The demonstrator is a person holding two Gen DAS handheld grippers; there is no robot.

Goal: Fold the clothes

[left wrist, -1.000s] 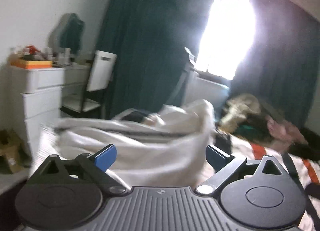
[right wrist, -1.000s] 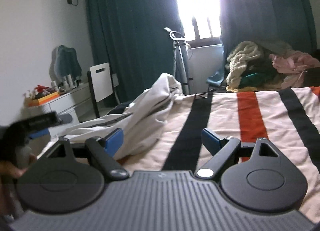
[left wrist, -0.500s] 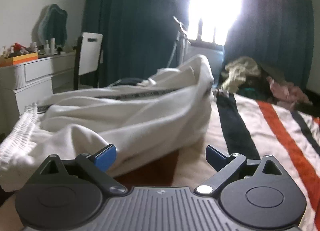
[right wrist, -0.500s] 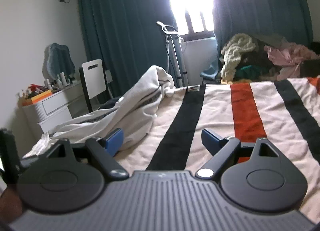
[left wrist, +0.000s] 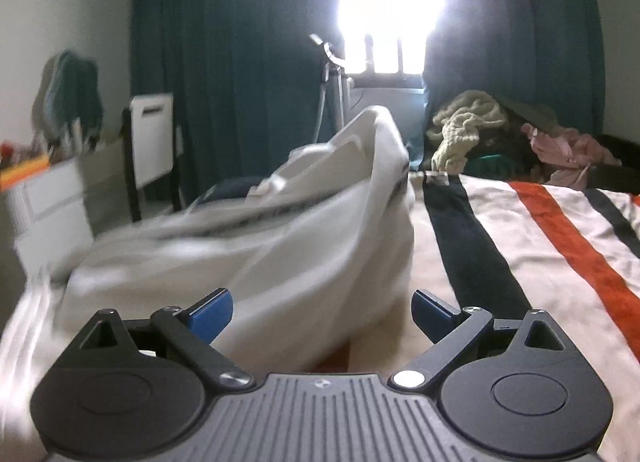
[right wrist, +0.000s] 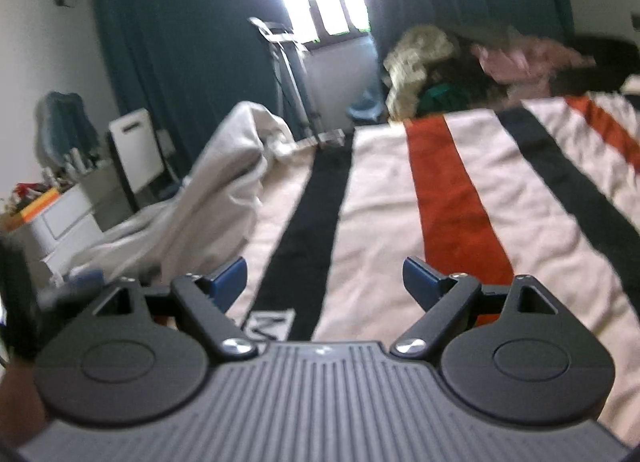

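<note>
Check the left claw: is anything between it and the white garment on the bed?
Nothing visible. The left claw is open, and the white garment lies heaped directly ahead on the striped bedspread, its near fold reaching between the fingers. No other item sits in that gap.

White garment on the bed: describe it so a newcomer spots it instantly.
Start at the striped bed cover. On its left side, ahead of the open left claw, lies a crumpled white garment. Unlike the clothes pile by the window, it is plain white and lies alone.
</note>
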